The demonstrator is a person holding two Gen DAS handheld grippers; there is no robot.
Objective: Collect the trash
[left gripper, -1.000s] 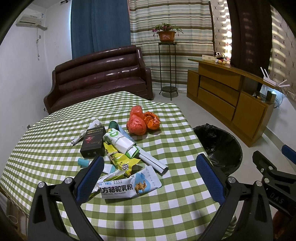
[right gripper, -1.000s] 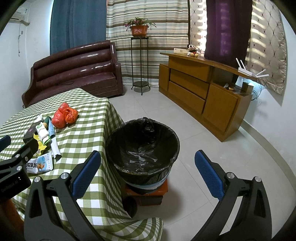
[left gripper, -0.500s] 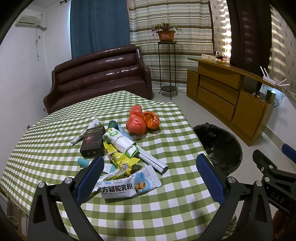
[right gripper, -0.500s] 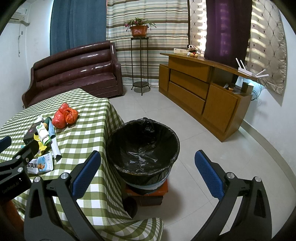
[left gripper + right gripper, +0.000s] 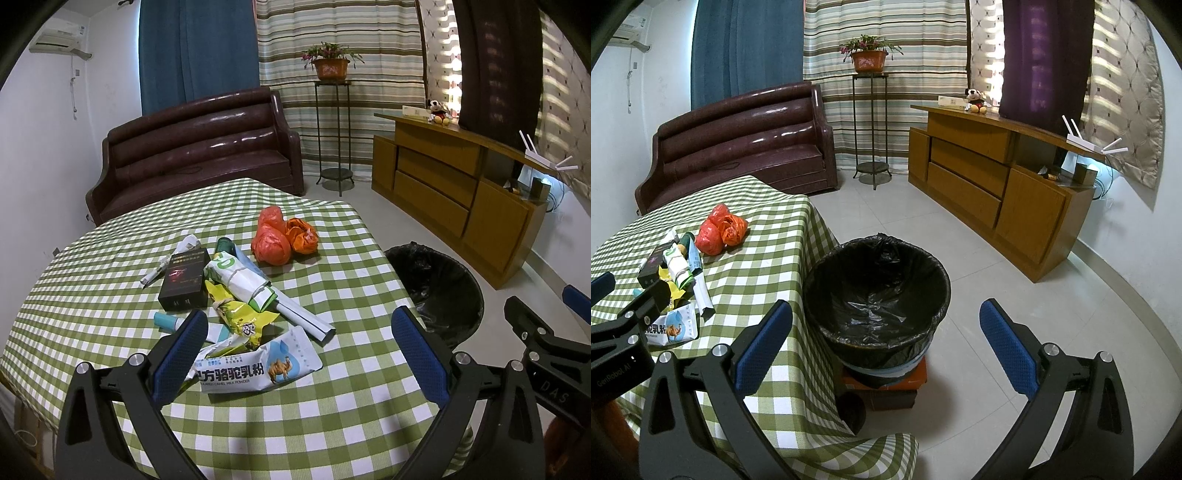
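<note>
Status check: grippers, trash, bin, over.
Left hand-held gripper open, empty, above milk powder pouch. Right hand-held gripper open over bin. Nothing in the way.

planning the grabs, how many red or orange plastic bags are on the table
2, touching at the far end of the trash pile: a red plastic bag and an orange plastic bag on its bin side. More could be hidden under other trash.

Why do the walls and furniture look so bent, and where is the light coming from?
Both wrist views are fisheye: the cabinet top bows and black corners frame each picture. Daylight glows through the patterned curtain in the left view, and glare streaks the sofa in the right.
</note>
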